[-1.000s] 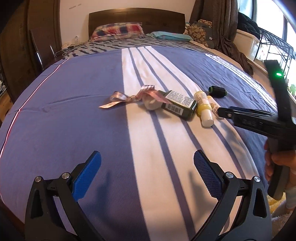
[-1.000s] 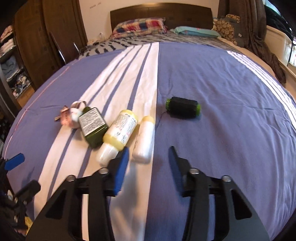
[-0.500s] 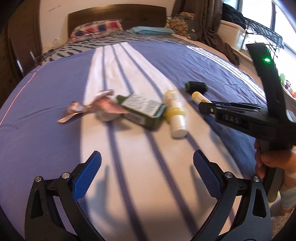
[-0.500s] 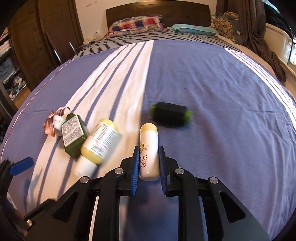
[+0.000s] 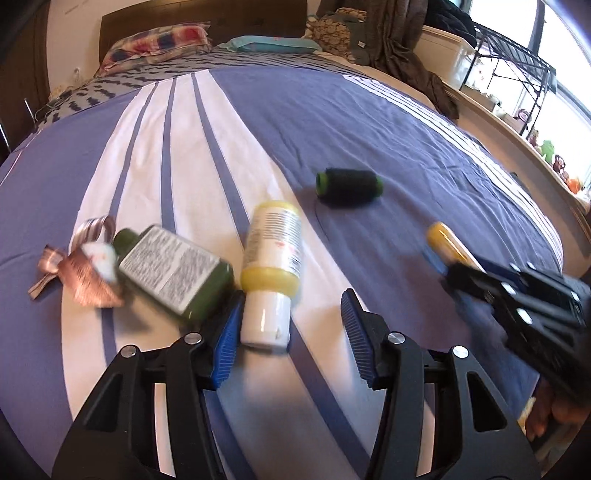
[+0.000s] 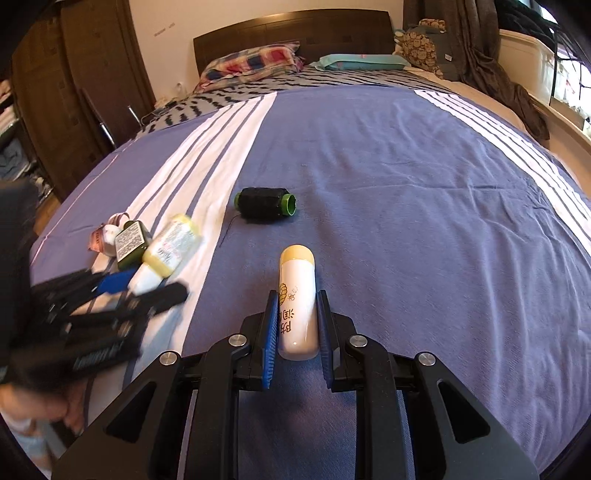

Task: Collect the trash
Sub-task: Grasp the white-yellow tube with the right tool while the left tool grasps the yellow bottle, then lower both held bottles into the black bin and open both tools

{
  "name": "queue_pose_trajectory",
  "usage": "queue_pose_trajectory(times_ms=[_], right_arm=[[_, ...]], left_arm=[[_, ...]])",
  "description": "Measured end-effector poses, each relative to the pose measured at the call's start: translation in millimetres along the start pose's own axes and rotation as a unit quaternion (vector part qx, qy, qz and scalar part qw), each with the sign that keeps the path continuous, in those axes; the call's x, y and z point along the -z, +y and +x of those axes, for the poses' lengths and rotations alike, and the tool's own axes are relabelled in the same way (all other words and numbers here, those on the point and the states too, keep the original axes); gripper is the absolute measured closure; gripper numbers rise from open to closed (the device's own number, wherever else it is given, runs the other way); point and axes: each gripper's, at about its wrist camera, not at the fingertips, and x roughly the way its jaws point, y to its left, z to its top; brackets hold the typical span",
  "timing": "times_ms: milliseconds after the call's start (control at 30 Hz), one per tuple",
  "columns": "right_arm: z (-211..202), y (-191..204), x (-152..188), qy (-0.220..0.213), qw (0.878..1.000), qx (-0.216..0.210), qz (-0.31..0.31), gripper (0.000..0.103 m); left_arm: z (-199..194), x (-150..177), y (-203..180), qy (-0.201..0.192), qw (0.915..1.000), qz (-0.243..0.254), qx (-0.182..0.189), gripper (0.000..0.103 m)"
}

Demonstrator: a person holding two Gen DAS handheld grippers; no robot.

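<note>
On the blue and white striped bed cover lie a yellow bottle with a white cap, a dark green bottle, a pink ribbon with a small white piece and a black thread spool. My left gripper is closing. The yellow bottle's cap sits between its jaws, close to the left pad and clear of the right one. My right gripper is shut on a white tube with a yellow cap, just above the cover. The spool lies beyond it.
Pillows and a dark headboard are at the bed's far end. A wooden wardrobe stands on the left. A heap of clothes, a white box and a wire rack line the window side.
My left gripper has moved in on the bottles and its jaws have narrowed around the yellow bottle's cap. My right gripper has shut on the white tube and drawn it away from the pile.
</note>
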Motion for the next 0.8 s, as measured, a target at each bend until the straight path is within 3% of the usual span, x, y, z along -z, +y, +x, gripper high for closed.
queue_pose_trajectory(times_ms=[100,200,467,800], right_arm=[[-4.8,-3.0,2.5,-0.005,1.000,-0.005,0.003,0.082],[-8.2,-4.9,6.8,-0.007,1.000,-0.009,0.004,0.082],[-24.1,4.6,18.9,-0.014,1.000,-0.012,-0.008,0.082],[-62.8,23.8,51.9,-0.018,0.999,-0.004,-0.027,0.082]], left_arm=[[2.3,-4.1,2.9,0.000,1.0000,-0.007,0.000,0.061],[5.3,-6.8,5.2,0.001,0.9999,-0.009,-0.012,0.075],[-16.7,15.3,-5.1,-0.006,0.9995,0.004,-0.029,0.075],[-78.1,83.7,-14.5,-0.019,0.9995,-0.001,-0.027,0.075]])
